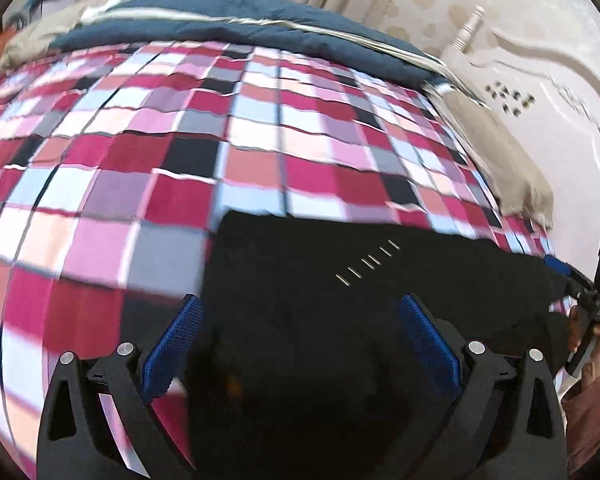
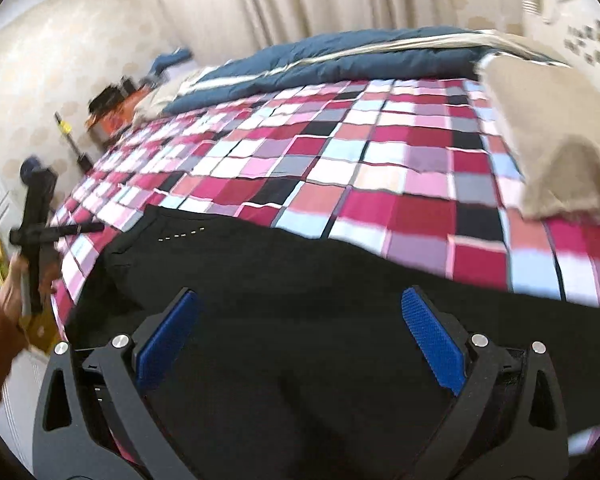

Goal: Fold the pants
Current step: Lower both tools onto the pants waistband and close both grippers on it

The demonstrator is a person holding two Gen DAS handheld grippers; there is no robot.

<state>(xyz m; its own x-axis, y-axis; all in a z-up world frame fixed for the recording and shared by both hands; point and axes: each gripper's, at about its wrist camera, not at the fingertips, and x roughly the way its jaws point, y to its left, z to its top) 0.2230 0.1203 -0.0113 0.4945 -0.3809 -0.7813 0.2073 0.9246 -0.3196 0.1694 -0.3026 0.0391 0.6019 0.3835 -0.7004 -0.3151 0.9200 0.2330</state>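
Your black pants [image 2: 300, 280] lie flat on the checkered bedspread [image 2: 380, 160], still unfolded. Both the left gripper [image 1: 298, 320] and the right gripper [image 2: 300, 316] hover above them, jaws spread; pinch an edge next.

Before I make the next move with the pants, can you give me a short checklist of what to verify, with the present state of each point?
1. Left gripper open: ok, its jaws stand wide apart with nothing between them.
2. Right gripper open: ok, also wide apart and holding nothing.
3. Pants lying on the checkered bedspread: ok, spread out near the front edge.
4. Cloth free of wrinkles: cannot tell, the black fabric shows no detail and the pictures are blurred.
5. Beige pillow apart from the pants: ok, a strip of bedspread lies between them.
6. Both grippers over the pants: ok, black cloth lies under each one.
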